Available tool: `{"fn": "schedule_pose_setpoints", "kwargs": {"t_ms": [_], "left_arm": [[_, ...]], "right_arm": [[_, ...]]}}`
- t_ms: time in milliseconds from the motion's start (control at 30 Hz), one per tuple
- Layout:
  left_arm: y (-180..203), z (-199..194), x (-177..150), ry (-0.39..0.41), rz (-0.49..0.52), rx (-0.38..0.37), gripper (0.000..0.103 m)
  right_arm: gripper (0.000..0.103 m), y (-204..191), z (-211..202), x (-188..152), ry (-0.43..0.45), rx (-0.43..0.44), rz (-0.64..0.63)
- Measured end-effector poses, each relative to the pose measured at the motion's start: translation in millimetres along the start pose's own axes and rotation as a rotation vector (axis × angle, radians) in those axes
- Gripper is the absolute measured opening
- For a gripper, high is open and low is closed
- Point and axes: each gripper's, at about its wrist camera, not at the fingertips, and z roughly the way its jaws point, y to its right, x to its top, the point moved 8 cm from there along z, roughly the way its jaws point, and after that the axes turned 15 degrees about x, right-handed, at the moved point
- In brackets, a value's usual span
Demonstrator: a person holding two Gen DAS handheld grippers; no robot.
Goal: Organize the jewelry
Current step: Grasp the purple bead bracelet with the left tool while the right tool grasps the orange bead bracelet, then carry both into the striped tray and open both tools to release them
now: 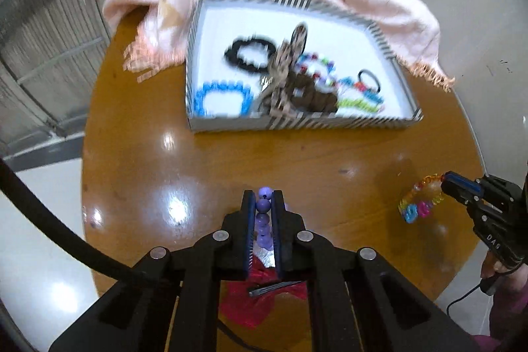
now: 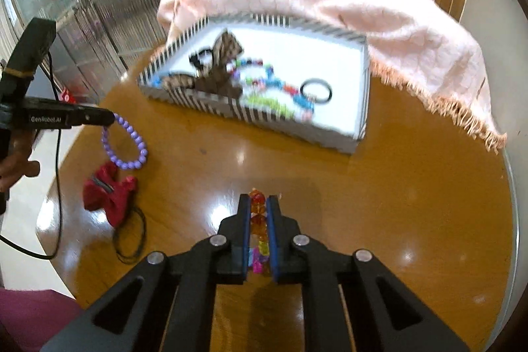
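Note:
My left gripper (image 1: 264,197) is shut on a purple bead bracelet (image 1: 263,213) and holds it above the round wooden table; the bracelet hangs from it in the right wrist view (image 2: 127,144). My right gripper (image 2: 258,200) is shut on a multicoloured bead bracelet (image 2: 258,220), which also shows in the left wrist view (image 1: 420,200). The striped box (image 1: 330,121) stands at the far side, holding a blue scrunchie (image 1: 219,98), a black scrunchie (image 1: 250,53), a leopard-print hair tie (image 1: 287,78), bead bracelets and a black ring (image 2: 316,90).
A pink fringed towel (image 2: 363,12) lies draped behind and beside the box. A red bow with a hair clip (image 2: 109,190) and a thin black elastic (image 2: 130,236) lie on the table at the left. The table edge (image 2: 510,187) curves at the right.

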Motion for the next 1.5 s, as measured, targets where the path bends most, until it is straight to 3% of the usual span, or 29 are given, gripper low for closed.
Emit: {"fn": "schedule_pose_setpoints", "kwargs": {"t_ms": [100, 400, 767, 1067, 1300, 1500], "left_arm": [[3.4, -15.9, 14.9, 0.041, 0.007, -0.003, 0.0], [17.4, -39.8, 58.7, 0.112, 0.013, -0.003, 0.0], [56.1, -37.1, 105.1, 0.129, 0.036, 0.003, 0.0], [100.1, -7.2, 143.4, 0.103, 0.045, -0.002, 0.0], [129.0, 28.3, 162.4, 0.035, 0.002, -0.067, 0.0], [113.6, 72.9, 163.7, -0.032, -0.035, 0.003, 0.0]], "right_arm": [[0.009, 0.7, -13.7, 15.0, 0.034, 0.016, 0.014], [0.009, 16.6, -36.1, 56.9, 0.101, -0.041, -0.007], [0.009, 40.3, -36.8, 100.5, 0.131, -0.061, 0.003], [0.009, 58.7, -2.4, 115.0, 0.072, -0.031, 0.033], [0.009, 75.1, 25.3, 115.0, 0.011, 0.024, 0.063], [0.009, 117.7, 53.6, 112.1, -0.053, -0.045, 0.093]]}}
